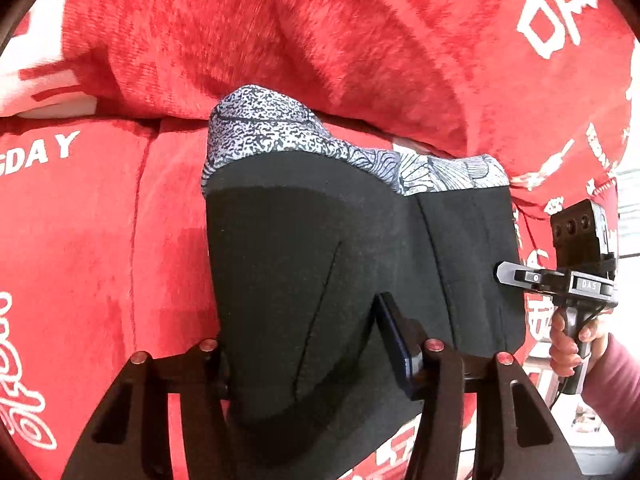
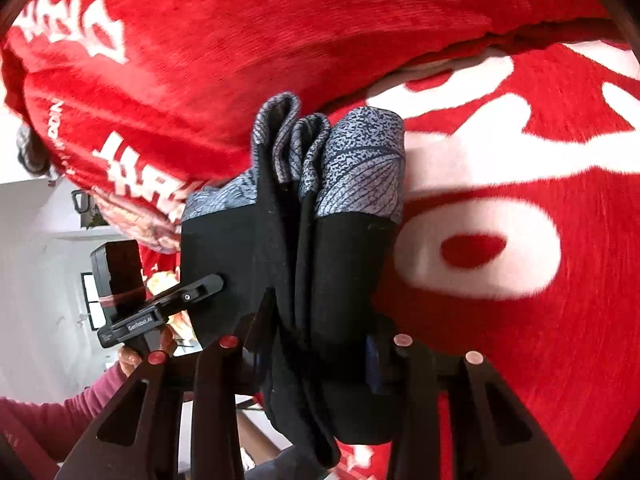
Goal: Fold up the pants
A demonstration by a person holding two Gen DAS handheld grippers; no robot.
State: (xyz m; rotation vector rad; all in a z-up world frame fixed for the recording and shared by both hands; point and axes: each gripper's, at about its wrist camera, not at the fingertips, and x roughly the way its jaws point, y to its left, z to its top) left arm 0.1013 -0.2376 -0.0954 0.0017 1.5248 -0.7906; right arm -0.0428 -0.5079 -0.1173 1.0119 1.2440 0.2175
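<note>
Black pants (image 1: 320,240) with a grey patterned band (image 1: 272,124) are folded into a thick bundle held up over a red cover. My left gripper (image 1: 304,344) is shut on the bundle's near end, its pads pressed into the black cloth. In the right wrist view the same pants (image 2: 340,248) show as several stacked layers, with the patterned band (image 2: 360,160) on the far side. My right gripper (image 2: 316,340) is shut on these layers. From the left wrist view the right gripper (image 1: 508,272) meets the bundle's right edge. The left gripper (image 2: 208,284) meets its left edge.
A red plush cover with white lettering (image 1: 360,40) fills the background and lies under the bundle (image 2: 520,320), rising in a cushion-like fold behind. A hand in a pink sleeve (image 1: 568,344) holds the right gripper's handle. A white room (image 2: 48,240) shows past the cover's edge.
</note>
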